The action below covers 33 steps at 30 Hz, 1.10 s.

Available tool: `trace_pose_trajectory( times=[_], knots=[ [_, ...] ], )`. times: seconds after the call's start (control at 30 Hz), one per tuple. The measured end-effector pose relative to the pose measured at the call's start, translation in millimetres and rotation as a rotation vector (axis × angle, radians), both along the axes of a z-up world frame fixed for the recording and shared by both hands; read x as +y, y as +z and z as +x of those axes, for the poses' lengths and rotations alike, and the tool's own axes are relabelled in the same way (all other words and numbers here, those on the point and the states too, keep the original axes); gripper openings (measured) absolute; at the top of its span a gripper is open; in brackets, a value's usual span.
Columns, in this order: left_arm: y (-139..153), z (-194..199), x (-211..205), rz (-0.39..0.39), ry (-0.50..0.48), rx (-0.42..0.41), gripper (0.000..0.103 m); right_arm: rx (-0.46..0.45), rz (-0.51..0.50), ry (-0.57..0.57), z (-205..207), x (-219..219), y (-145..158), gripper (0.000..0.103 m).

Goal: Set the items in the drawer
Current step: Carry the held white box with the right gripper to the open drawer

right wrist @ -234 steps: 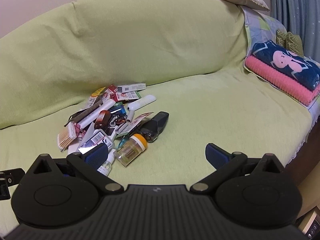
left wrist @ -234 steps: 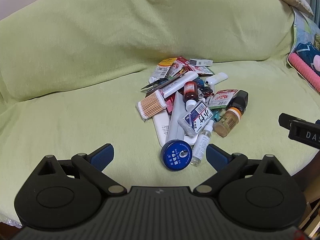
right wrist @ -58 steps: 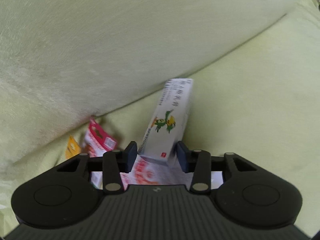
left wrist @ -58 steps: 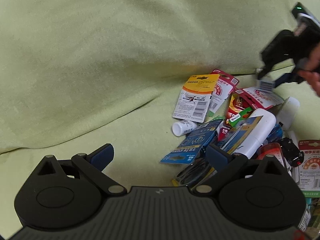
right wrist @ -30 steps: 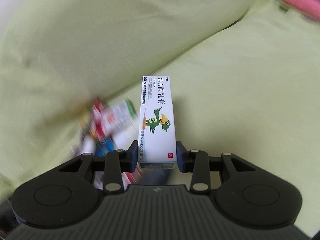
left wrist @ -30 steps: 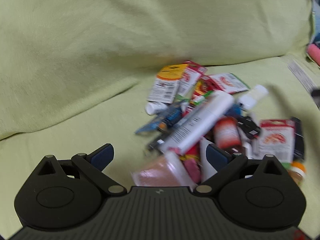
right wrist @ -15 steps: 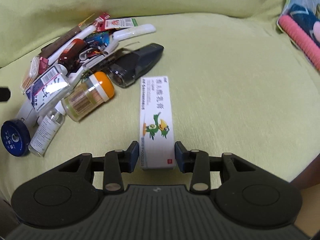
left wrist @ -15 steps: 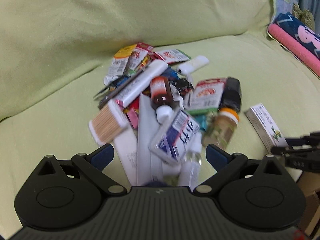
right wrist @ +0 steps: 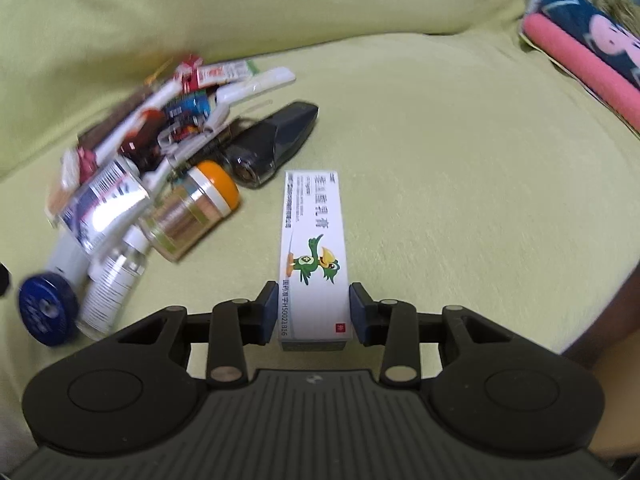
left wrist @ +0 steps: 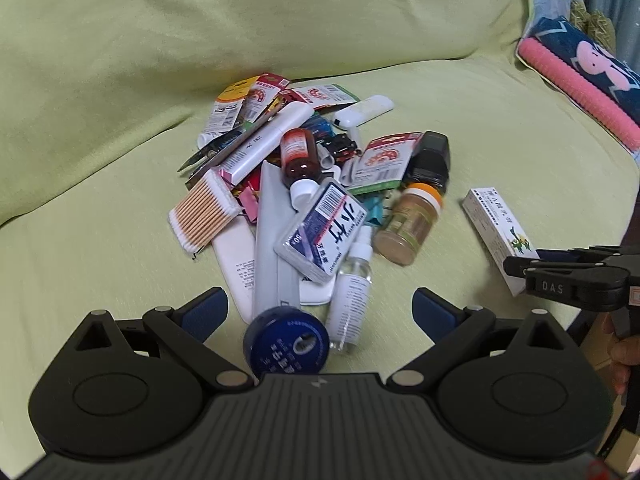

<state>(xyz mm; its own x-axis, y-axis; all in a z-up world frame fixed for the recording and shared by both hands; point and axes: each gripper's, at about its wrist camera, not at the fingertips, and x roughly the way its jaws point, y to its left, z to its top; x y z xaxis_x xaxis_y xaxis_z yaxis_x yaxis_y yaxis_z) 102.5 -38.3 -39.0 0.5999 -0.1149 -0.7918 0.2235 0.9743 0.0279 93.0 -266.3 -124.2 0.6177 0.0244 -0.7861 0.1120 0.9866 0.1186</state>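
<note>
My right gripper (right wrist: 314, 312) is shut on the near end of a white carton with a green duck (right wrist: 312, 240), held low over the sofa seat, right of the pile. From the left wrist view the same carton (left wrist: 496, 224) sticks out of the right gripper (left wrist: 560, 276) at the right edge. My left gripper (left wrist: 320, 308) is open and holds nothing. A round blue tin (left wrist: 286, 344) lies between its fingers at the pile's near end. The pile (left wrist: 312, 184) holds bottles, tubes, cotton swabs and blister cards. No drawer is in view.
A green cover drapes the sofa (left wrist: 120, 240). An orange-capped jar (right wrist: 192, 208) and a black device (right wrist: 276, 140) lie just left of the carton. Folded pink and navy towels (right wrist: 580, 60) sit at the far right. The seat's front edge (right wrist: 592, 320) drops off at the right.
The right gripper took the carton off the back of the pile and brought it down to the front of the seat. The left gripper backed away from the pile.
</note>
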Motion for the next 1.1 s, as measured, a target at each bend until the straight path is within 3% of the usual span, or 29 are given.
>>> trace_pose_trajectory(
  times=[0.17, 0.5, 0.77, 0.93, 1.1],
  knots=[
    [6.4, -15.1, -6.0, 0.008, -0.024, -0.021, 0.099, -0.037, 0.014, -0.045, -27.6, 1.2, 16.1, 0.034],
    [14.3, -36.7, -5.5, -0.005, -0.031, -0.031, 0.099, 0.086, 0.03, -0.065, -8.2, 10.6, -30.1, 0.036],
    [10.3, -27.2, -1.6, 0.007, -0.018, -0.026, 0.099, 0.061, -0.043, -0.04, -1.0, 17.1, -32.8, 0.034],
    [8.0, -29.0, -4.7, 0.012, -0.033, -0.02, 0.099, 0.037, 0.068, -0.114, -16.7, 2.6, -27.5, 0.034],
    [8.7, -32.7, -11.8, 0.013, -0.057, -0.02, 0.099, -0.014, 0.111, -0.17, -41.8, -9.7, -5.3, 0.034]
  ],
)
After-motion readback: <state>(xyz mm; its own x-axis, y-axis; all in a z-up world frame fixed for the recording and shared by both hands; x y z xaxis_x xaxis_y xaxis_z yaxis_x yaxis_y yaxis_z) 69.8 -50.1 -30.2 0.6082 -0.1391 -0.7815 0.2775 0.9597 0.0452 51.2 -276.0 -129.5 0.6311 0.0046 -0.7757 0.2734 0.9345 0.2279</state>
